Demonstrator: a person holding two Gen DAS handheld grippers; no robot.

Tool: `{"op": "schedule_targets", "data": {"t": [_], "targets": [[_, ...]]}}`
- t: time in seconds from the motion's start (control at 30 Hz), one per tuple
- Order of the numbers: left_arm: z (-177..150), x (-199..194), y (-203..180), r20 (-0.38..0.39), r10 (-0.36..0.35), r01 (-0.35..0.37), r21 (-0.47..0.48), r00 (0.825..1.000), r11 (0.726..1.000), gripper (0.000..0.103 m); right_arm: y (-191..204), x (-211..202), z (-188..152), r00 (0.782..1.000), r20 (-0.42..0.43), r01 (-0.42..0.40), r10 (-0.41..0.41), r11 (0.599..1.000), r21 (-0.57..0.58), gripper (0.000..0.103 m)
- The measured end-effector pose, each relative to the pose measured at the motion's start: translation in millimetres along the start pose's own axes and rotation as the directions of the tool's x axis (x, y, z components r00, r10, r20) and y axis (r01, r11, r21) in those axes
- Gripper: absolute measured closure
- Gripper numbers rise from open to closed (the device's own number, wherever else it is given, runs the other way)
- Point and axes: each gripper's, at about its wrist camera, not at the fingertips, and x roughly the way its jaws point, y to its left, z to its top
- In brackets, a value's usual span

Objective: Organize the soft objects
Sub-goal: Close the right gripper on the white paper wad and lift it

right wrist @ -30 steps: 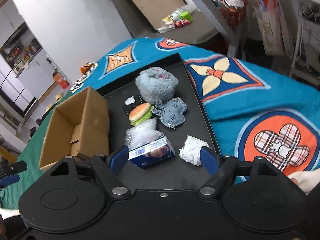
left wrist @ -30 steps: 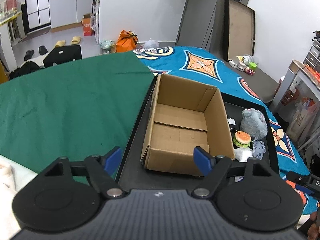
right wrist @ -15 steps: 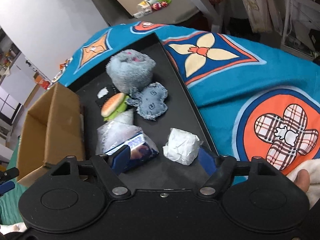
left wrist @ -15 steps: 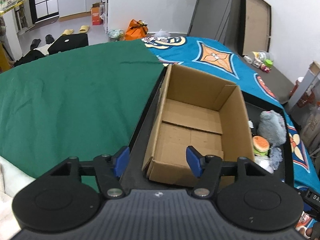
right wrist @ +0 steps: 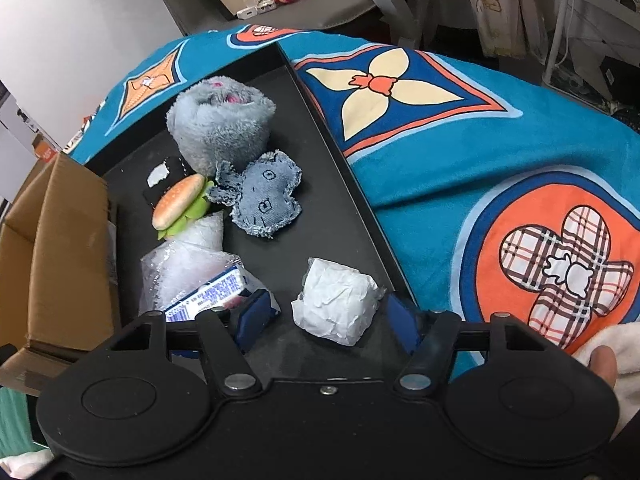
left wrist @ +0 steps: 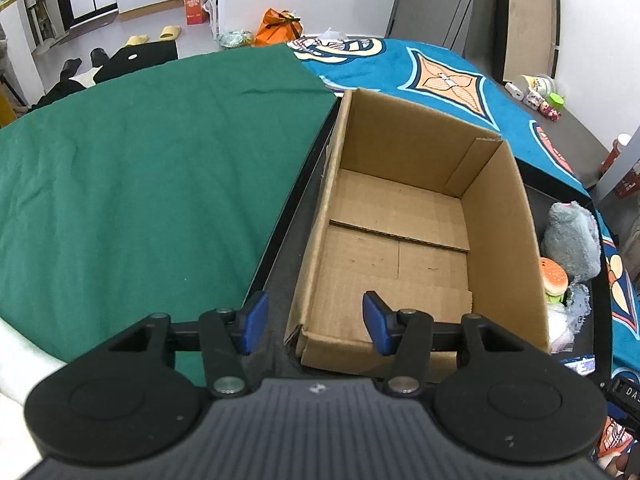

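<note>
**Both grippers closing over the tray**

I see a green cloth [left wrist: 140, 184] covering the left of the table, and a blue patterned blanket [right wrist: 480, 152] covering the right. Between them lies a black tray [right wrist: 328, 136]. An open cardboard box [left wrist: 400, 216] stands at the tray's left end, with nothing inside that I can see.

To the right of the box, the soft things lie loose on the tray floor. A grey plush [right wrist: 222, 124] sits farthest back. A denim toy [right wrist: 264, 196] lies just in front of it, touching a burger toy [right wrist: 180, 204] on its left. Nearer me is a clear bag [right wrist: 184, 268] with a blue packet [right wrist: 216, 298] on it, then a white wad [right wrist: 338, 300].

My left gripper [left wrist: 316, 322] hangs over the box's near left corner, jaws about half open and closing; the pads touch nothing.

My right gripper [right wrist: 326, 318] is low over the tray, jaws closing with the wad between them. The pads stand just clear of it, so I have no grip.
</note>
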Motion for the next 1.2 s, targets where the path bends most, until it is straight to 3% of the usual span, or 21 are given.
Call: {"op": "schedule_targets", "data": {"t": [0.07, 0.17, 0.3, 0.73, 1.2], "targets": [[0, 4, 0, -0.009, 0.003, -0.003, 0.001, 1.0, 1.0, 0.056, 1, 4, 0, 1.0, -0.004, 0.009, -0.009, 1.0, -0.003, 0.04], [0, 6, -3, -0.022, -0.005, 0.005, 0.019, 1.0, 1.0, 0.073, 1, 7, -1, 1.0, -0.007, 0.018, -0.018, 1.0, -0.009, 0.055], [2, 4, -2, -0.03, 0.013, -0.012, 0.024, 0.999, 1.0, 0.092, 3, 7, -1, 1.0, -0.005, 0.016, -0.016, 1.0, -0.023, 0.059], [-1, -20, -5, -0.048, -0.008, 0.013, 0.098, 0.999, 0.995, 0.091, 1, -21, -4, 0.998, 0.065, -0.017, 0.019, 0.999, -0.033, 0.06], [-10, -28, 9, -0.003, 0.023, -0.023, 0.075, 1.0, 0.997, 0.091, 7, -54, -5, 0.989, 0.136, -0.053, 0.063, 0.996, -0.07, 0.06]]}}
